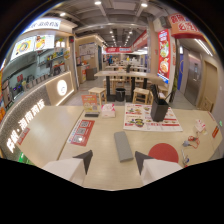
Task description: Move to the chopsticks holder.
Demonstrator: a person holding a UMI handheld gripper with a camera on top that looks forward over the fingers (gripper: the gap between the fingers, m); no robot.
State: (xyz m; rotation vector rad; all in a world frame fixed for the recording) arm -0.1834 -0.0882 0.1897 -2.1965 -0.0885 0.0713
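Note:
A dark, boxy chopsticks holder (159, 108) stands upright on a pale wooden table (55, 125), on a printed menu mat (148, 119), beyond my fingers and to their right. My gripper (114, 158) is open, its two dark fingertips (85, 158) apart above the near part of the table. Nothing sits between the fingers. A grey flat rectangular pad (123, 145) lies on the table just ahead of the gap.
A red round sticker (164, 152) lies ahead of the right finger. A red QR placard (82, 132) lies ahead to the left, with a small stand-up card (90, 104) and tissue pack (108, 111) beyond. Small items (191, 141) lie far right. Tables and stools fill the hall behind.

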